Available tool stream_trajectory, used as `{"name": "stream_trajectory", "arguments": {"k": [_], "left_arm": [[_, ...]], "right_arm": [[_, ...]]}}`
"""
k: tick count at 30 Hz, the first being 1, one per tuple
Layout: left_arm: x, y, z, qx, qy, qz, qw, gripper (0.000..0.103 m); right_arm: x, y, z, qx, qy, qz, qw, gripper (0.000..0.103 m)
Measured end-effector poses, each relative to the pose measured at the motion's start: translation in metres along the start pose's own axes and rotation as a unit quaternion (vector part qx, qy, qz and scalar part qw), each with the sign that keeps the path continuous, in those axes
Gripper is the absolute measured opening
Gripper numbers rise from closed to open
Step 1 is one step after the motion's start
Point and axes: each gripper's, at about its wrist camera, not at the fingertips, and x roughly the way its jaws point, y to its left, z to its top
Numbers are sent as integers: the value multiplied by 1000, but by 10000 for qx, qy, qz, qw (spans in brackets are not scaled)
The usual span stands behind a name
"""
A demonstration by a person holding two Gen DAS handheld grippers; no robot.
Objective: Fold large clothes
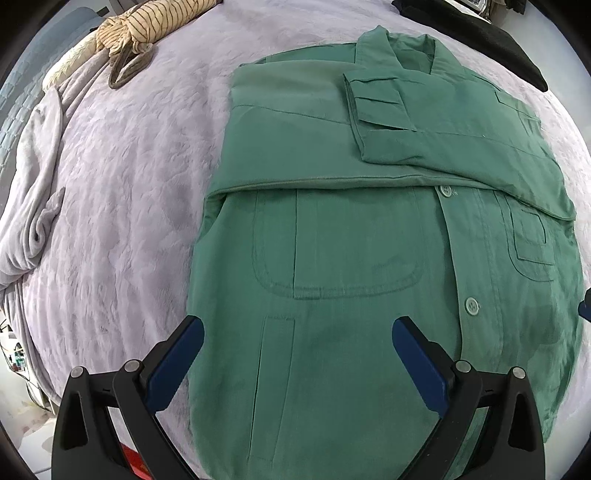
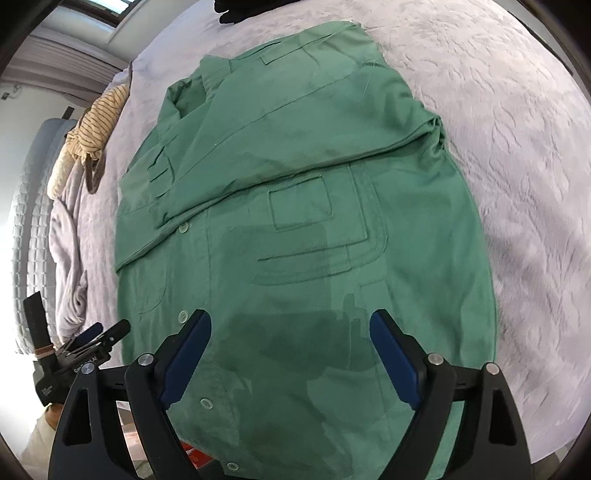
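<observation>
The green shirt (image 1: pixel 369 229) lay face up on the lilac blanket (image 1: pixel 129 177), its long axis running from the bottom of both frames up to the collar near the top, so the hem end sat closest to the tongs. Both sleeves were already folded across the chest in the upper half of the frame (the cuff of one lay on top), leaving a narrow column of cloth.

The left gripper (image 1: pixel 298 332) hung over the hem end at the bottom centre of its view, jaws spread wide and holding nothing. The right gripper (image 2: pixel 291 326) hovered likewise at the bottom centre of its own view, released and empty, its shadow falling on the cloth. Neither looked clearly nearer; each covered one side of the hem.

The likely next move was to pinch the hem corners and carry them up toward the collar.

Nothing lay on that path. A striped cloth (image 1: pixel 155 22) sat at upper left and a dark garment (image 1: pixel 491 37) at upper right, both well apart from the shirt.
</observation>
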Motion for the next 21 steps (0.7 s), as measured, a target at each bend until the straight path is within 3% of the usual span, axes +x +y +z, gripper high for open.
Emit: {"name": "stream_trajectory", "arguments": {"k": [4, 9, 21], "left_arm": [[-4, 4, -5, -18, 37, -14, 10000, 102], [-9, 10, -10, -21, 73, 18, 10000, 102], [-1, 24, -20, -83, 263, 92, 9996, 102]], "right_arm": [[-2, 4, -7, 23, 73, 118, 9999, 90], [3, 4, -12, 73, 457, 92, 9989, 90], [0, -24, -12, 404, 613, -75, 9973, 90]]}}
